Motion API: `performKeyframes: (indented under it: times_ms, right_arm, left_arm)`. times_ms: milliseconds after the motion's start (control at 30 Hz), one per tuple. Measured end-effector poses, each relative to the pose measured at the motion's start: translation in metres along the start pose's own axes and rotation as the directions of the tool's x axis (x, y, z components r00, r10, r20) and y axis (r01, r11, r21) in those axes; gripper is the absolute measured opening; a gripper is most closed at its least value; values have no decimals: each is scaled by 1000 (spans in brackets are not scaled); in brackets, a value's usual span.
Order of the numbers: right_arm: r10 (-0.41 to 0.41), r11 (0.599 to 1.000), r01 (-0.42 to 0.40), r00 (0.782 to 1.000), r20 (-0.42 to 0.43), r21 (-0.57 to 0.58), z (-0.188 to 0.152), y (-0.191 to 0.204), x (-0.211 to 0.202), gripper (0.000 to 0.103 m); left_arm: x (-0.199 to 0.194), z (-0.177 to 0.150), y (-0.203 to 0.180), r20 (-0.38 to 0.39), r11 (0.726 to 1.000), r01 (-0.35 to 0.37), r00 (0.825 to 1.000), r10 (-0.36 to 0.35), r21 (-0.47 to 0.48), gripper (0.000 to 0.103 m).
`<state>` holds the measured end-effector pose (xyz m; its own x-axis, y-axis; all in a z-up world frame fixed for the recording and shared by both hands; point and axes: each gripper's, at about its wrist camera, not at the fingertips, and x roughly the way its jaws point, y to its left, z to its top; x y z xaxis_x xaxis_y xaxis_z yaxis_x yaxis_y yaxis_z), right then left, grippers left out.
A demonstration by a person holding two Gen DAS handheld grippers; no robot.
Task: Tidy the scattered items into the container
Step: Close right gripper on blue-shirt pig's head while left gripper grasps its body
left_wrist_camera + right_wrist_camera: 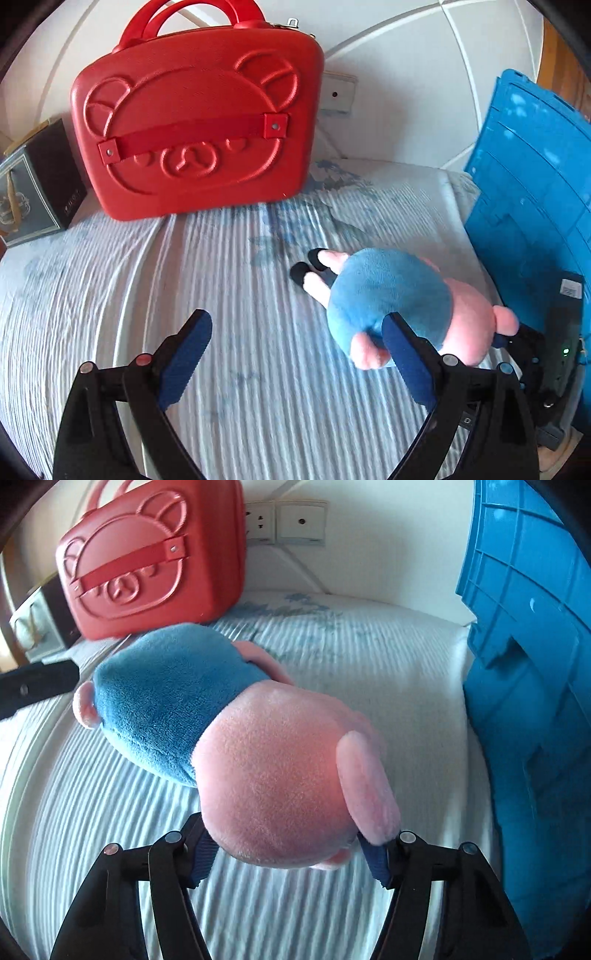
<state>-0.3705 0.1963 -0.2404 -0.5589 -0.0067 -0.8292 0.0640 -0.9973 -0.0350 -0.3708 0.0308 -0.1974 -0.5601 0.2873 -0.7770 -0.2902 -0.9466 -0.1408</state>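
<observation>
A bed covered with a ribbed white and blue spread [229, 295] fills the scene. A blue plastic container [532, 206] is stood on the right, and a red bear-embossed case [195, 122] is stood at the far left. A pink and blue plush toy [236, 738] is laid on the spread just beside the container. Its pink head is clasped between the pads of the right gripper [288, 856]. The left gripper [295, 354] is held wide apart, nothing being gripped, its right finger [402, 354] seen close against the toy's blue body.
</observation>
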Motion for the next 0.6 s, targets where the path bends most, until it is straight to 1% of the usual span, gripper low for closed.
performKeyframes:
  times_ms: [33, 67, 100, 133, 167, 233, 300, 367, 400, 467, 600]
  right_arm:
    - [6, 1000, -6, 1000, -10, -14, -8, 1, -2, 69]
    - [7, 1000, -8, 1000, -18, -20, -15, 1, -4, 71]
    - [13, 1000, -13, 1000, -26, -15, -20, 0, -8, 74]
    - [24, 1000, -24, 999, -34, -3, -22, -1, -12, 74]
    - [36, 999, -36, 999, -33, 15, -24, -3, -16, 75]
    - [44, 998, -43, 999, -19, 52, -23, -6, -26, 85]
    - [44, 996, -43, 999, -8, 79, -23, -13, -34, 89]
    - [75, 992, -74, 997, -6, 105, -20, -19, -37, 89]
    - [99, 987, -97, 995, -10, 128, -19, -22, -37, 91]
    - [159, 973, -153, 987, -19, 171, -14, -27, -32, 91]
    - [154, 978, -147, 987, -39, 151, -4, -24, -14, 91]
  left_arm:
    - [-1, -5, -7, -17, 1000, 18, 1000, -18, 16, 94]
    - [0, -9, -14, -29, 999, 18, 999, -16, 43, 94]
    - [3, -13, -21, -36, 997, 4, 999, -1, 76, 94]
    - [5, -15, -28, -43, 994, -5, 999, 10, 110, 94]
    - [7, -17, -33, -49, 991, -2, 999, 8, 137, 95]
    - [12, -20, -38, -67, 987, 15, 998, -4, 161, 95]
    - [18, -23, -40, -91, 983, 31, 996, -15, 180, 95]
    - [21, -26, -43, -106, 979, 44, 994, -23, 199, 95]
    - [22, -28, -44, -115, 977, 50, 993, -26, 208, 95]
    - [24, -31, -45, -124, 974, 54, 992, -27, 221, 95]
    - [29, -31, -44, -138, 973, 87, 989, -58, 213, 96]
